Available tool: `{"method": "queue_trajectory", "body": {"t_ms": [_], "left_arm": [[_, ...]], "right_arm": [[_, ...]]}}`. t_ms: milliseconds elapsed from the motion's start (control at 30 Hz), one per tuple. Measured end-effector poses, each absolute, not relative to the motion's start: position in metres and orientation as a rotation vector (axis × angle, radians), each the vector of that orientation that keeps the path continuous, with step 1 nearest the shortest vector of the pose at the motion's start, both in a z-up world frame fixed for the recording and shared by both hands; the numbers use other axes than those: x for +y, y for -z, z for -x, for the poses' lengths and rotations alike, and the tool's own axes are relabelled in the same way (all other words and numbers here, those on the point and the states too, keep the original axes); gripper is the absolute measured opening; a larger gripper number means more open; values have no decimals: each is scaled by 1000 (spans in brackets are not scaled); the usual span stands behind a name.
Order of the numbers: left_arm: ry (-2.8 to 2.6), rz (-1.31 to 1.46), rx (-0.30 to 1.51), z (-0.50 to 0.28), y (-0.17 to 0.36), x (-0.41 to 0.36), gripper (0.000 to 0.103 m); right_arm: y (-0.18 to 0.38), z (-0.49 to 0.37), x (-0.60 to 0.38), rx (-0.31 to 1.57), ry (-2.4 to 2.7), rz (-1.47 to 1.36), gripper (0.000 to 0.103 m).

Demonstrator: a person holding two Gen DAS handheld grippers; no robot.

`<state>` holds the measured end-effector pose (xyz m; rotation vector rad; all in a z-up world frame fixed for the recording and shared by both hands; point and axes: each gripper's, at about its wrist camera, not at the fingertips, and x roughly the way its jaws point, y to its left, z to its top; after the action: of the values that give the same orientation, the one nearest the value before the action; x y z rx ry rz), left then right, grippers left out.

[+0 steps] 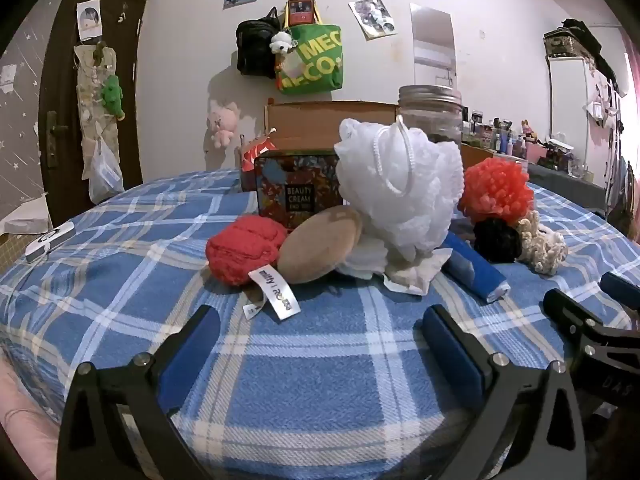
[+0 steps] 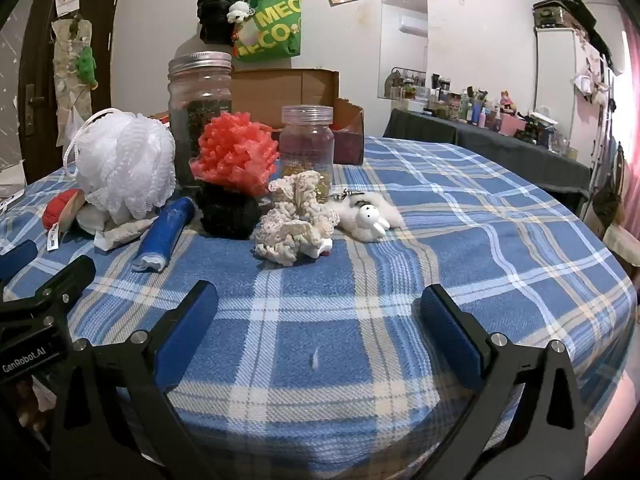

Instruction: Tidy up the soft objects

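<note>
Soft things lie in a heap on a blue plaid blanket [image 1: 320,360]: a white bath pouf [image 1: 396,188] [image 2: 124,164], a red knitted ball [image 1: 244,248], a tan round pad [image 1: 320,244], a coral pompom [image 1: 496,186] [image 2: 236,152], a black pompom [image 2: 228,212], a cream crocheted piece [image 2: 296,220] and a white plush keychain [image 2: 368,216]. My left gripper [image 1: 320,328] is open and empty, just short of the red ball's label. My right gripper [image 2: 316,308] is open and empty, short of the cream piece.
A blue tube [image 2: 166,232] lies beside the pouf. A tin box [image 1: 296,188], a tall lidded jar [image 2: 200,112], a small jar [image 2: 306,140] and a cardboard box [image 2: 288,92] stand behind the heap. A remote [image 1: 48,240] lies far left.
</note>
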<state>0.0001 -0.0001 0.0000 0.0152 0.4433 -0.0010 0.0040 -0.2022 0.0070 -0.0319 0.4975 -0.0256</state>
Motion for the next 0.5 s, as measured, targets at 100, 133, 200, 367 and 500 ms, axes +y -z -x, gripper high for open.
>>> {"method": "queue_trajectory", "body": {"t_ms": [100, 133, 200, 367, 500], "left_arm": [[1, -14, 445, 0, 0, 0, 103], [1, -11, 447, 0, 0, 0, 103], [2, -9, 447, 0, 0, 0, 103], [2, -7, 447, 0, 0, 0, 103], [3, -7, 448, 0, 0, 0, 103]], "right_arm": [[-7, -4, -202, 486, 28, 43, 103], [-7, -4, -202, 487, 28, 41, 103], [-7, -4, -202, 488, 27, 38, 103], [-7, -4, -202, 488, 27, 37, 103], [-7, -3, -202, 488, 26, 36, 103]]}}
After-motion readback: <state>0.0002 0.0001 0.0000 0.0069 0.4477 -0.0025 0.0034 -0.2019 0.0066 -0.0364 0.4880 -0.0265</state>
